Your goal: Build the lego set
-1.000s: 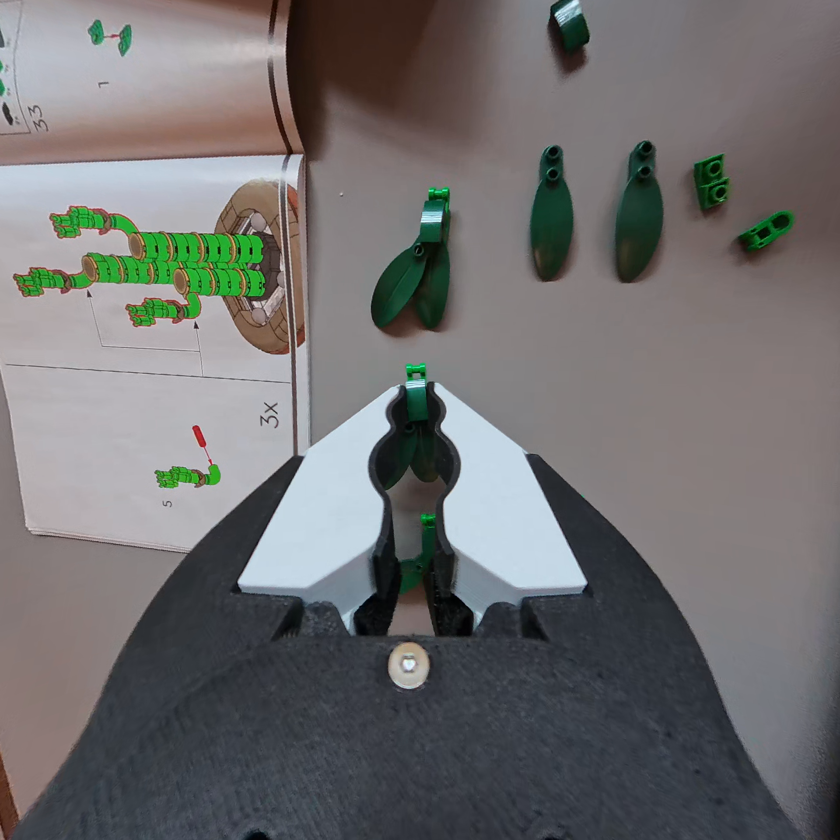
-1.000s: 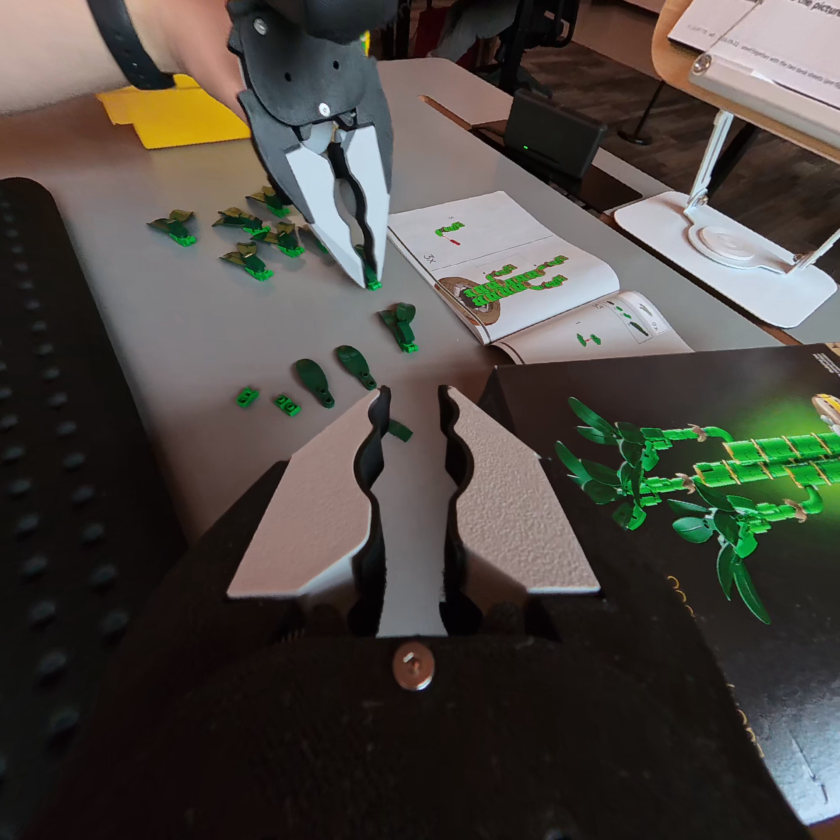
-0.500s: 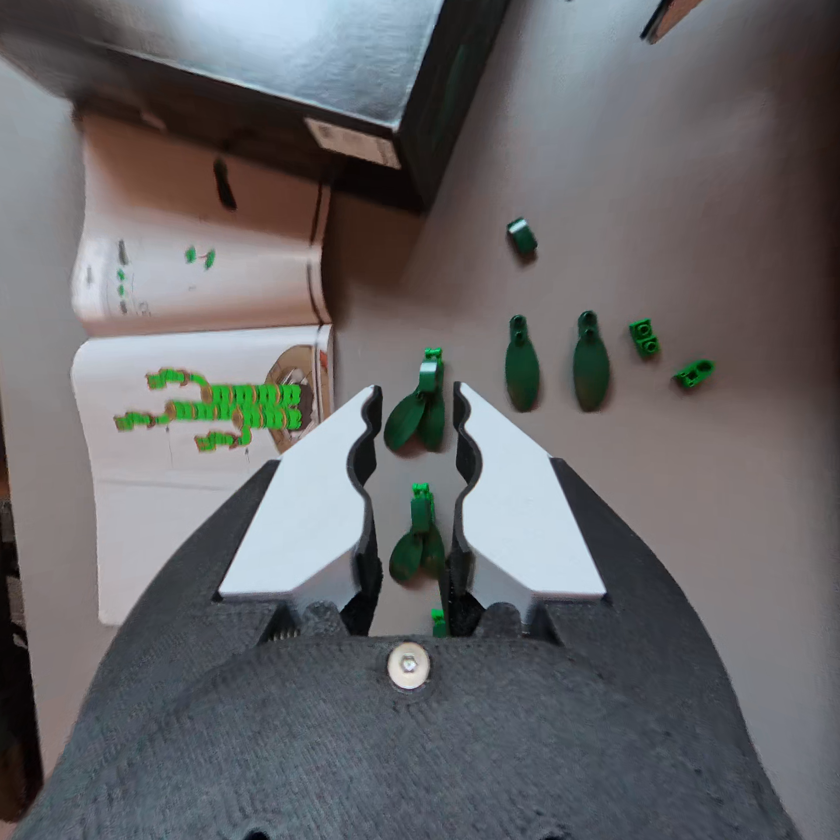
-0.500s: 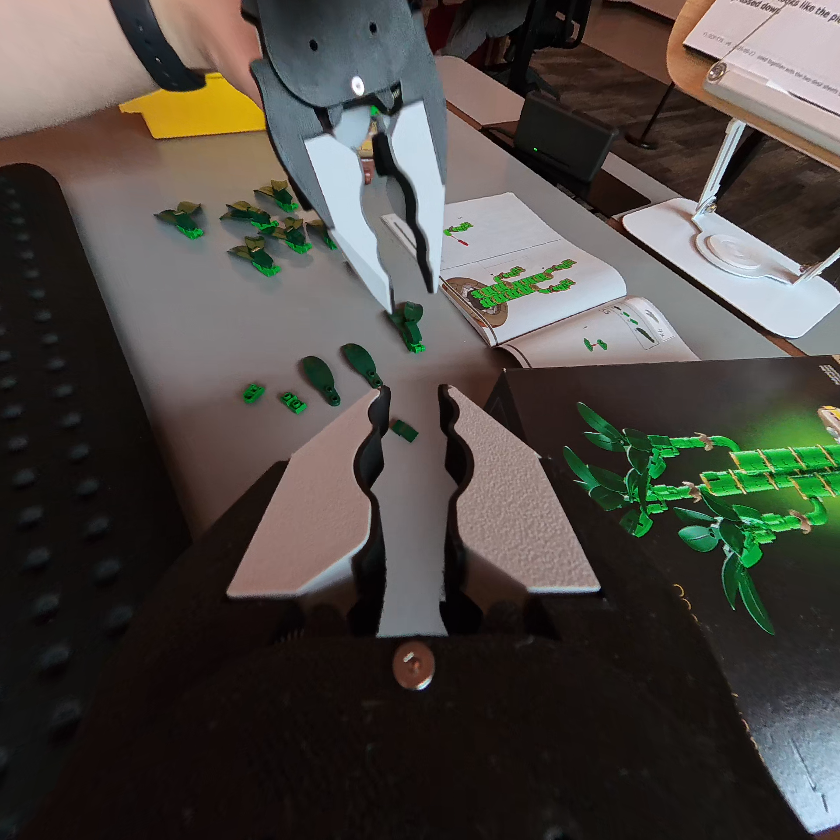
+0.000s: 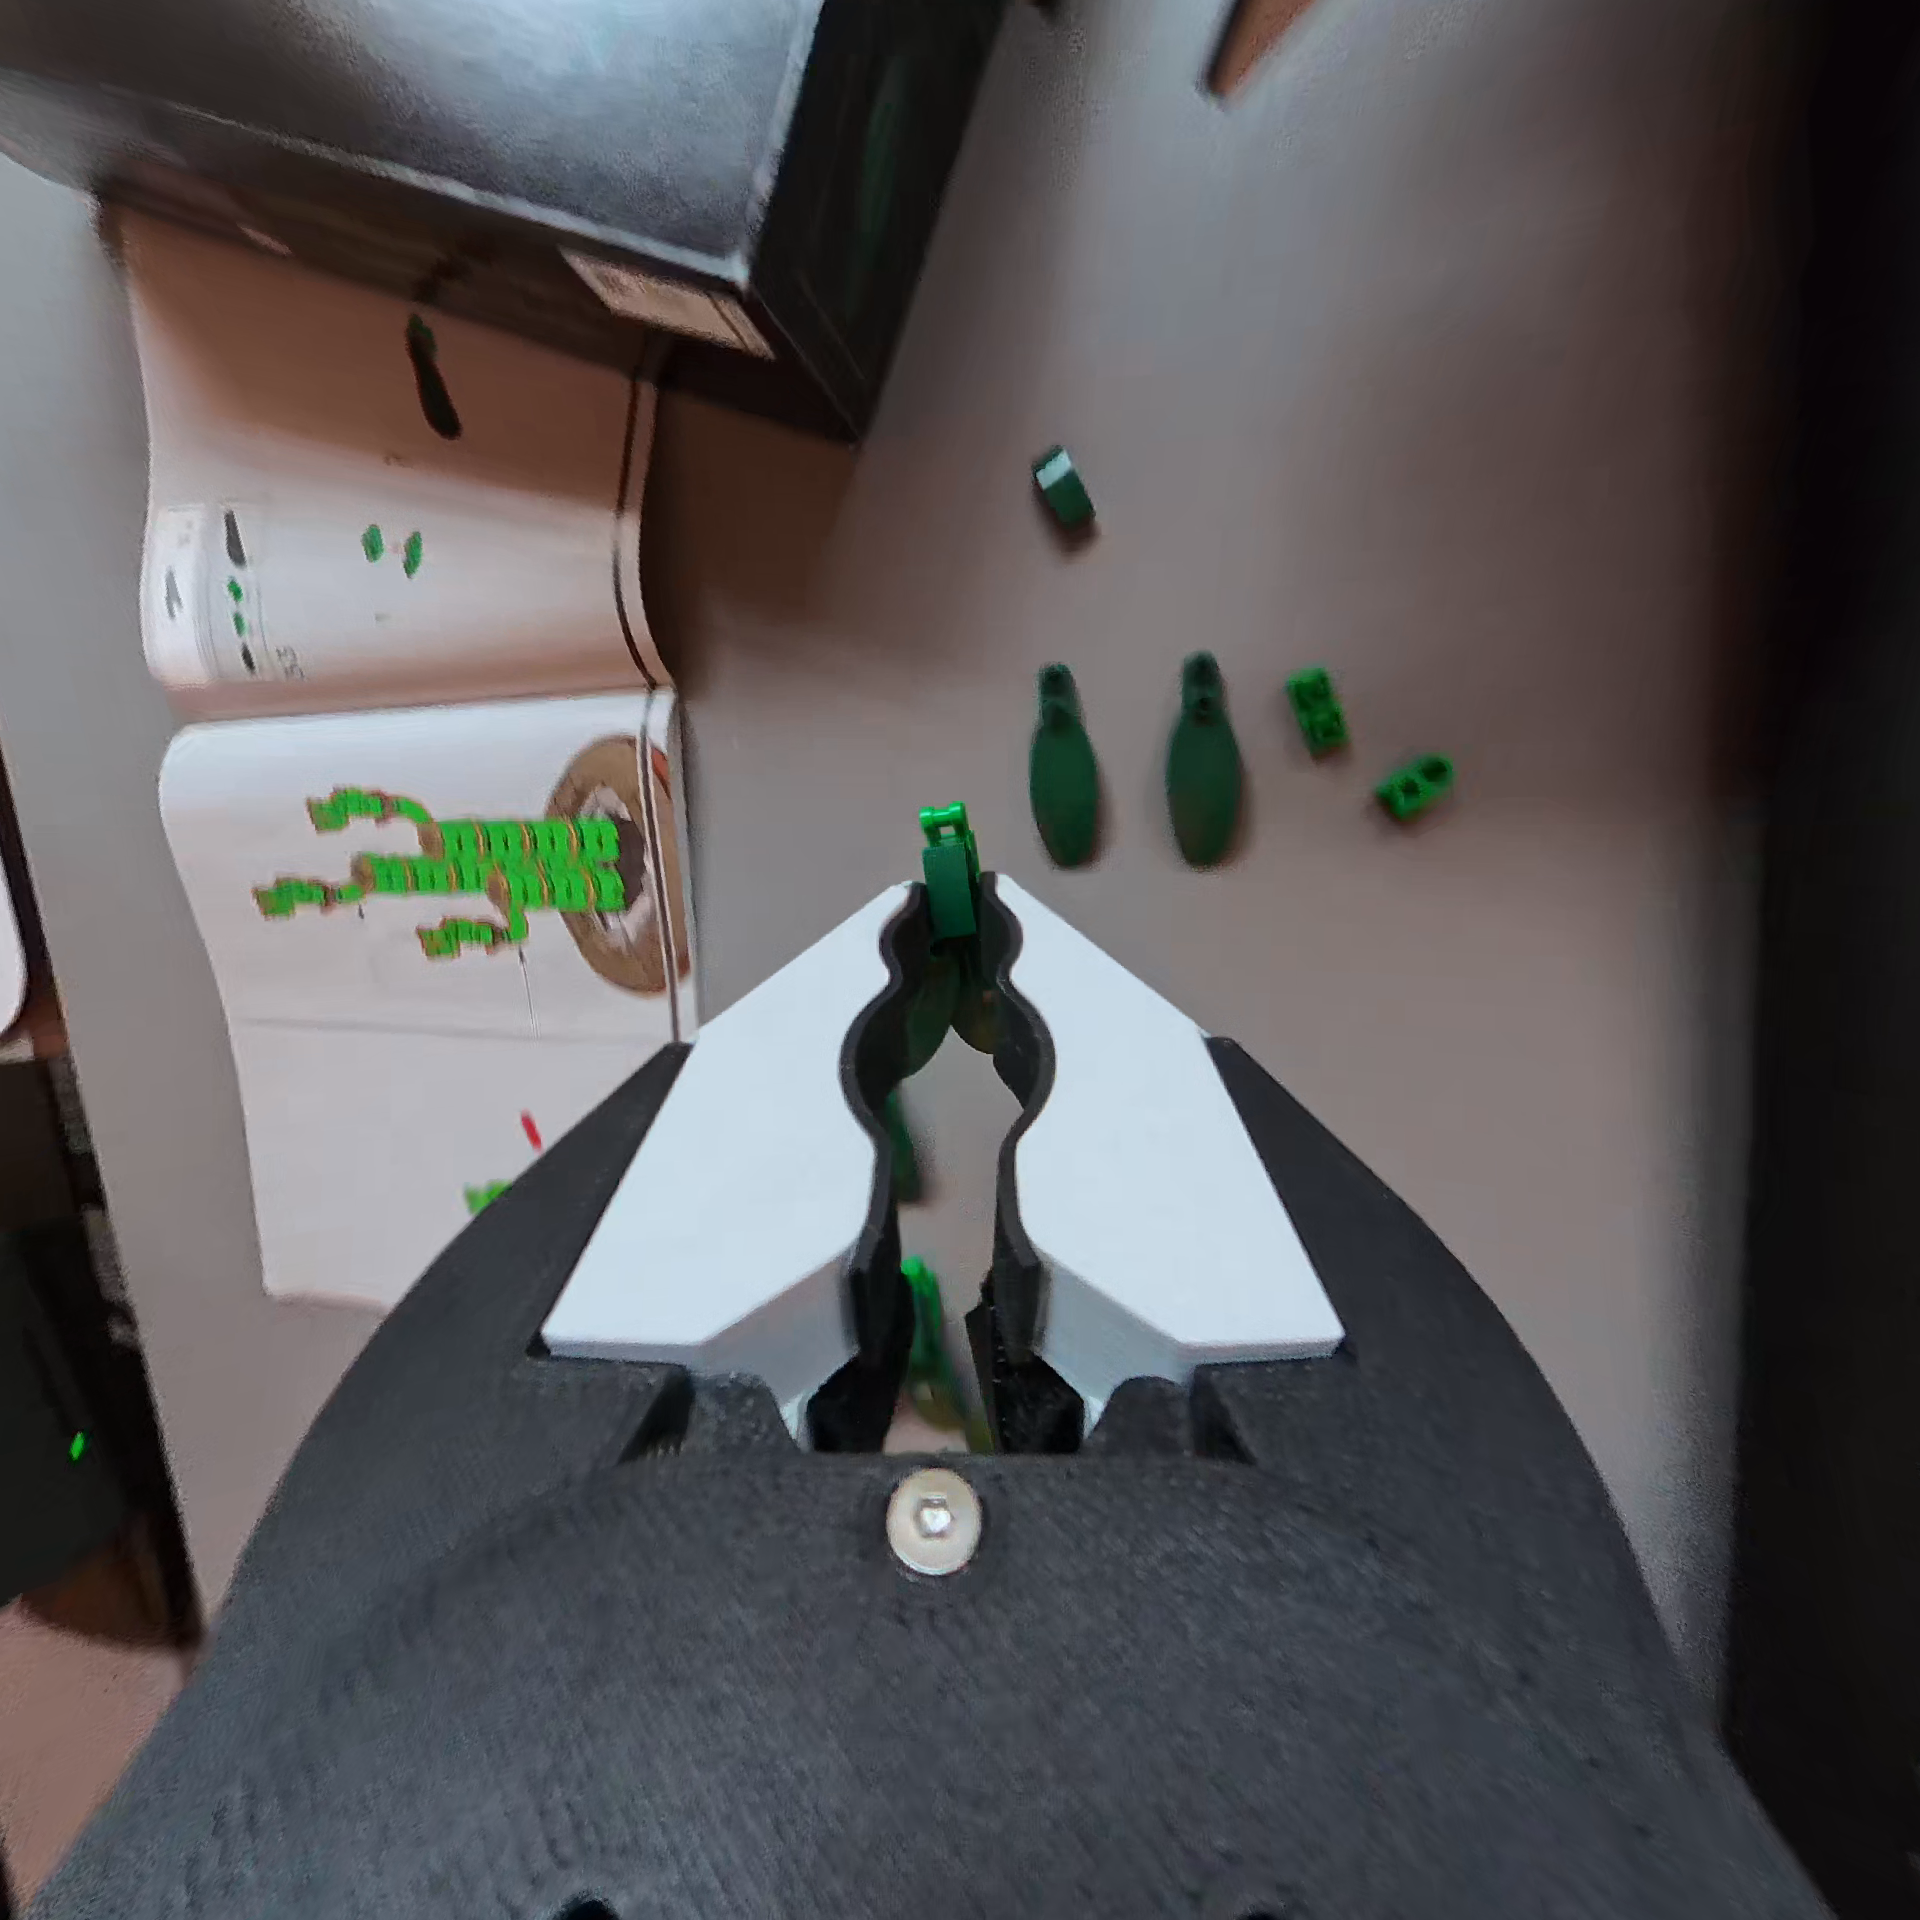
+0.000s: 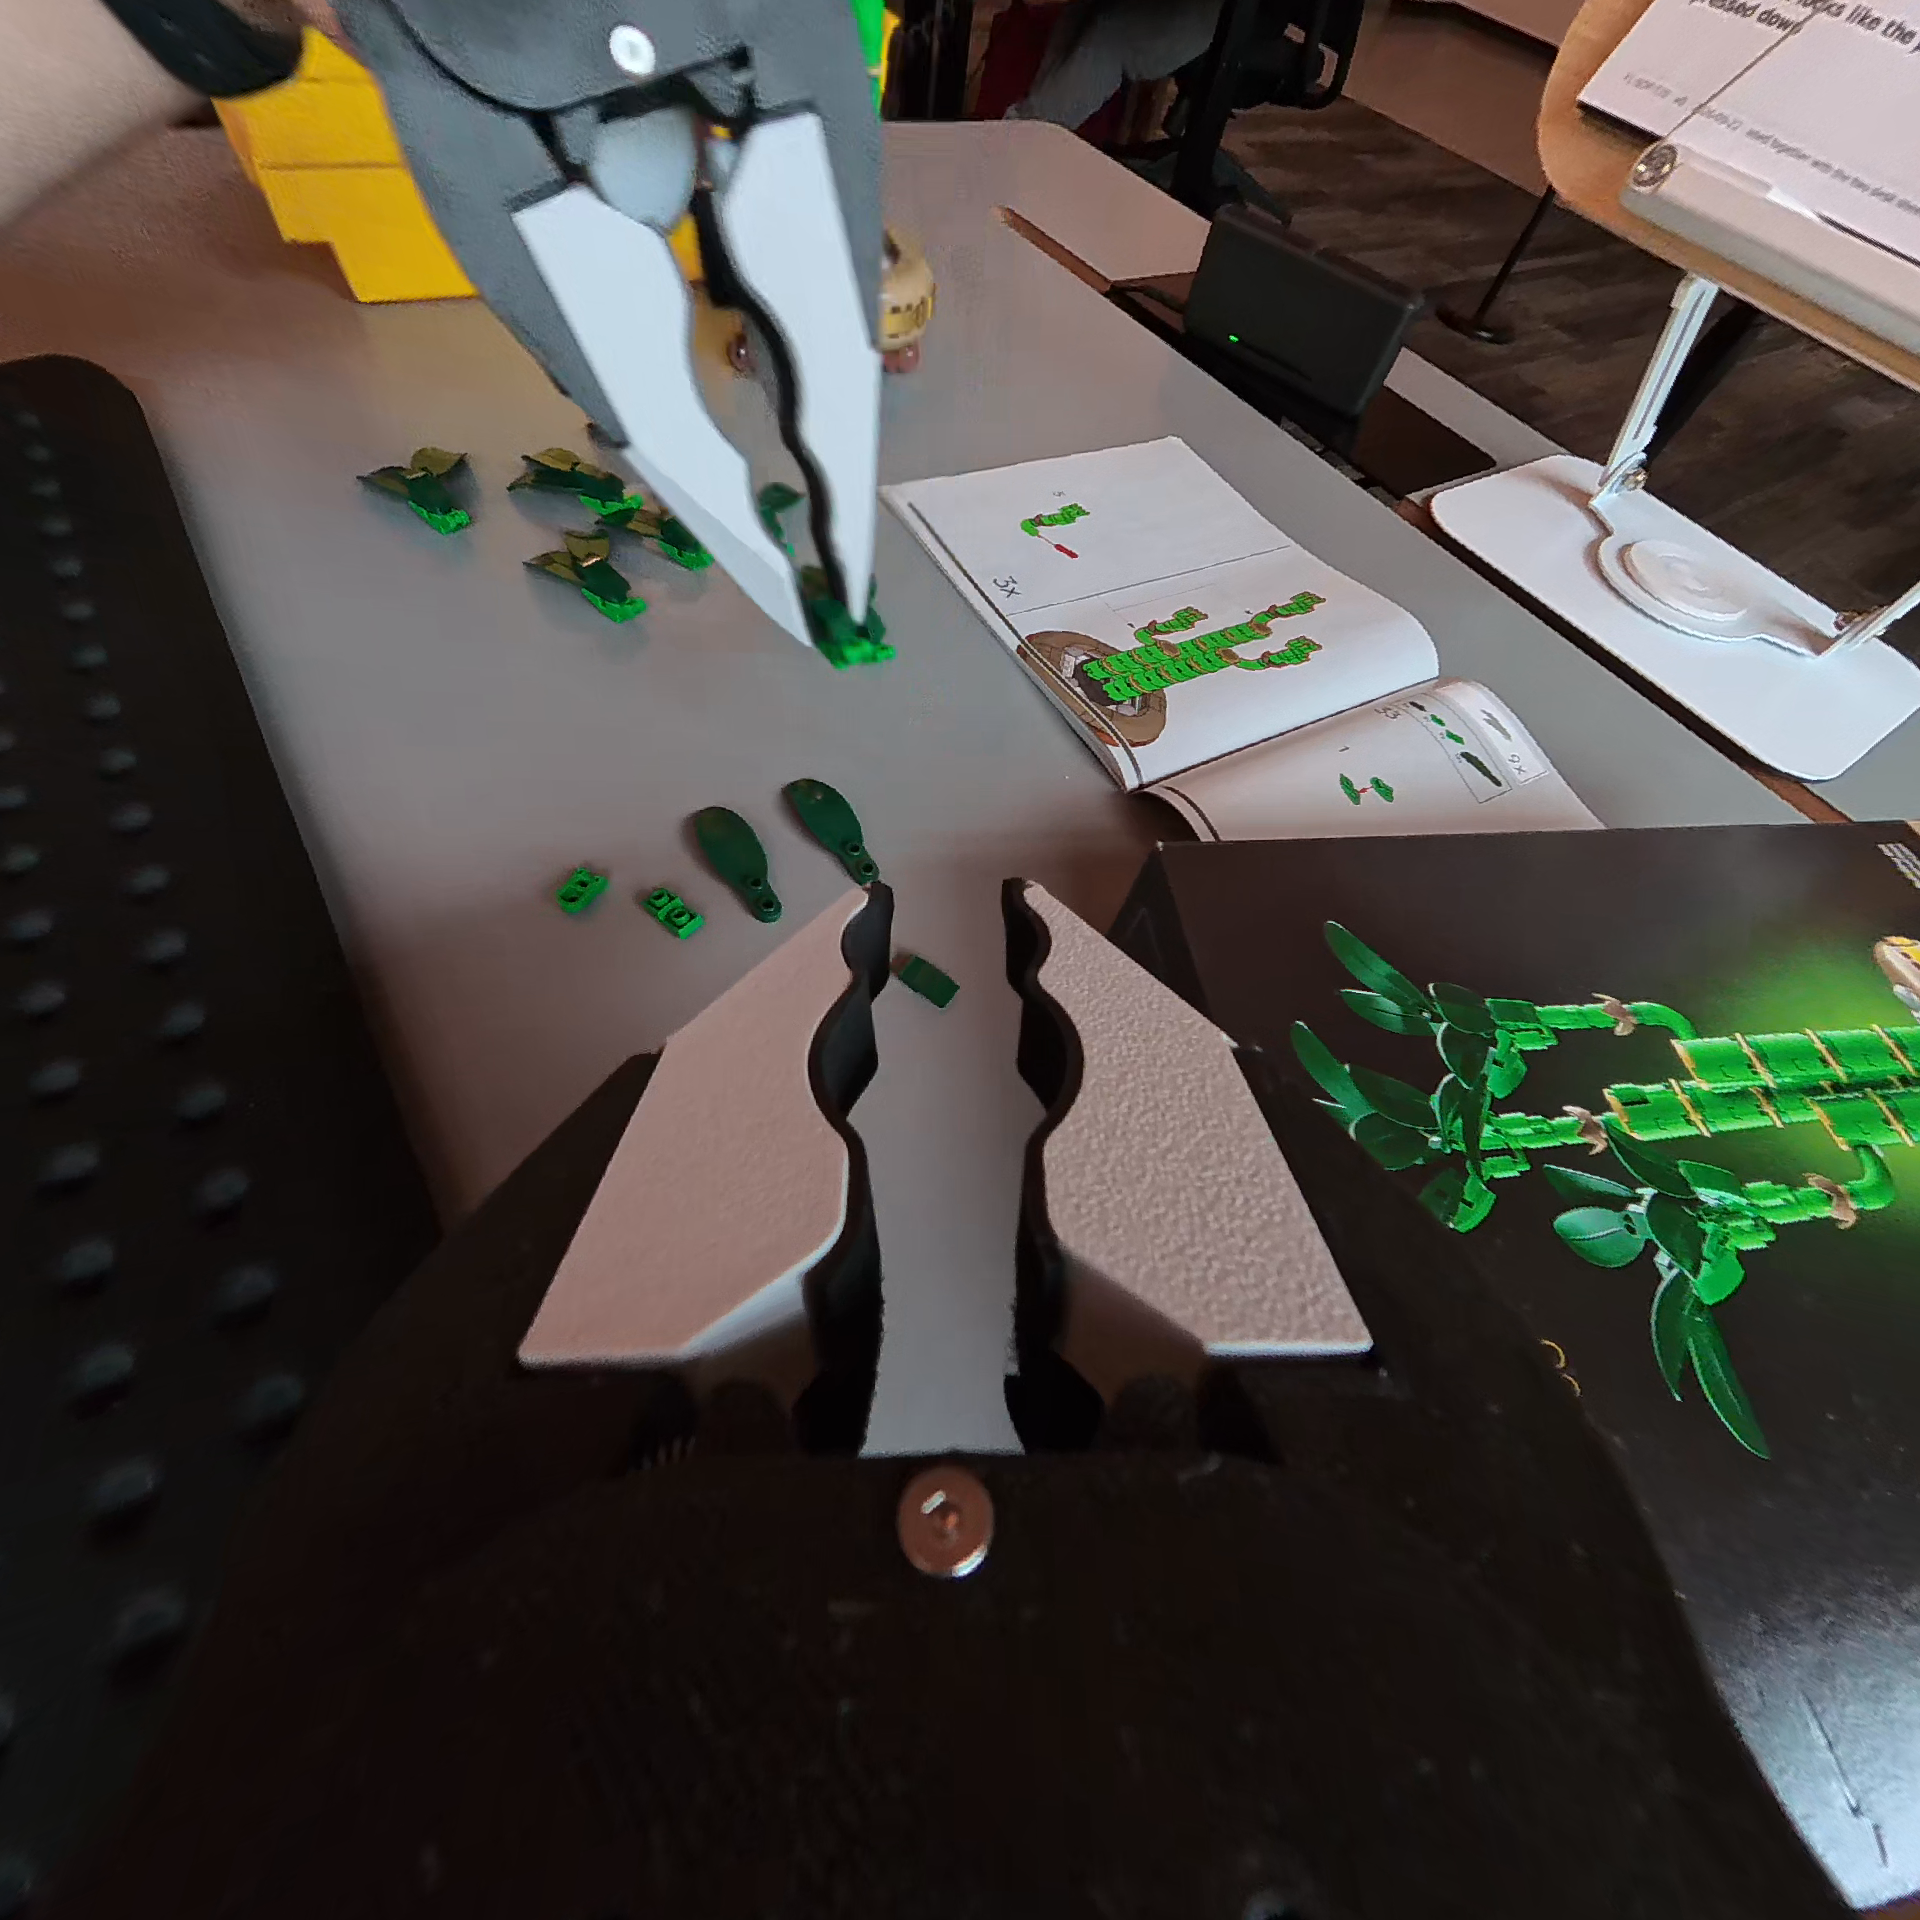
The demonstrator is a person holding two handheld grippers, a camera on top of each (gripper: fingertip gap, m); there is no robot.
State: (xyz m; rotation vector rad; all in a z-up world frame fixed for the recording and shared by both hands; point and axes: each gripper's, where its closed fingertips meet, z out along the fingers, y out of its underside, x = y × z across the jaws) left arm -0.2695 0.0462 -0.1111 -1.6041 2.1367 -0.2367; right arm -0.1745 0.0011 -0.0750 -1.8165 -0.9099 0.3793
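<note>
1. Left gripper (image 5: 951, 914): smooth white fingers pinched on glossy green leaf assembly (image 5: 948, 878), at grey table (image 6: 436, 727).
2. Right gripper (image 6: 940, 904): wavy-edged jaws parted, empty, above small dark green piece (image 6: 925, 980).

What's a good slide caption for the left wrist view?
Left gripper fingers shut on a green leaf assembly above the grey table, with two loose leaves and the open instruction booklet beyond.
</note>
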